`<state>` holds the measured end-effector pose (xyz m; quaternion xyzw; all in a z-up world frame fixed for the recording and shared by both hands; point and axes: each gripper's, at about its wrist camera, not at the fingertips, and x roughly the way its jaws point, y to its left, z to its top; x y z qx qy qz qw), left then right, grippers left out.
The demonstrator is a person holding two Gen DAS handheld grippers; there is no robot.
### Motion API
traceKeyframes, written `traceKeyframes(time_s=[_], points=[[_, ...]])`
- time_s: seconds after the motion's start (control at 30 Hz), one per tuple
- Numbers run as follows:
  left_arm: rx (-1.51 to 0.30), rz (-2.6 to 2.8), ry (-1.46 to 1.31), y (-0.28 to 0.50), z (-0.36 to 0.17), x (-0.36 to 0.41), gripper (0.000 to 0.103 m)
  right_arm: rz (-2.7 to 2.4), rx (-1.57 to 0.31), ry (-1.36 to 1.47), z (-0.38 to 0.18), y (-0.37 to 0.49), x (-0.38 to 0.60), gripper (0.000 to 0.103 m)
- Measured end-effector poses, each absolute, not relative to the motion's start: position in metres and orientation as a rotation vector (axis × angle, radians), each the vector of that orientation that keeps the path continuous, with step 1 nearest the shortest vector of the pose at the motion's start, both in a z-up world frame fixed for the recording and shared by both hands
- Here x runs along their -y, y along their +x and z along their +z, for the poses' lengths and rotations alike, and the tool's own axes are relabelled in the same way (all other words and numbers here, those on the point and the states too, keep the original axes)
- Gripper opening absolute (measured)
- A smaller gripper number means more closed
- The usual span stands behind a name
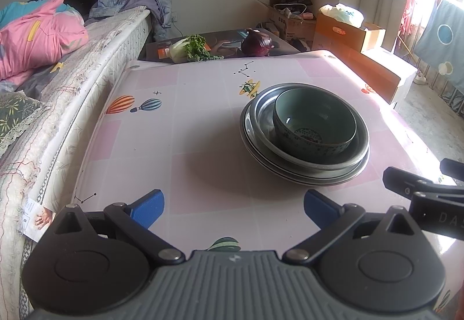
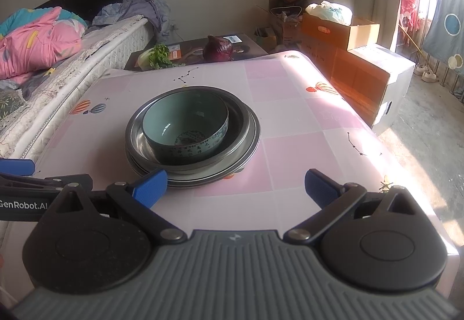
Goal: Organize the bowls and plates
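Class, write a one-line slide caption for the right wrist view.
Open right gripper faces a green bowl nested in stacked metal plates.

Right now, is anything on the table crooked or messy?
Nothing is spilled or broken. The green bowl sits off-centre in the metal dish, pushed toward one side, and the metal plates underneath are stacked a little unevenly. Behind the table, a red cabbage and leafy greens sit on a poster.
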<state>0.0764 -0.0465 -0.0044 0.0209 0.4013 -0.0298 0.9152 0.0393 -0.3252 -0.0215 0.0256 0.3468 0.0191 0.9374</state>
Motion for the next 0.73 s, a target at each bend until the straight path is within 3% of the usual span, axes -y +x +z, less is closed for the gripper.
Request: traceKeyframes(time_s=[0.73], points=[[-0.831, -0.058, 0.037, 0.0752, -0.0046, 0.043, 0.103, 0.039, -0.71, 0.053, -0.0204, 0.0382, 0.3254, 0.102]])
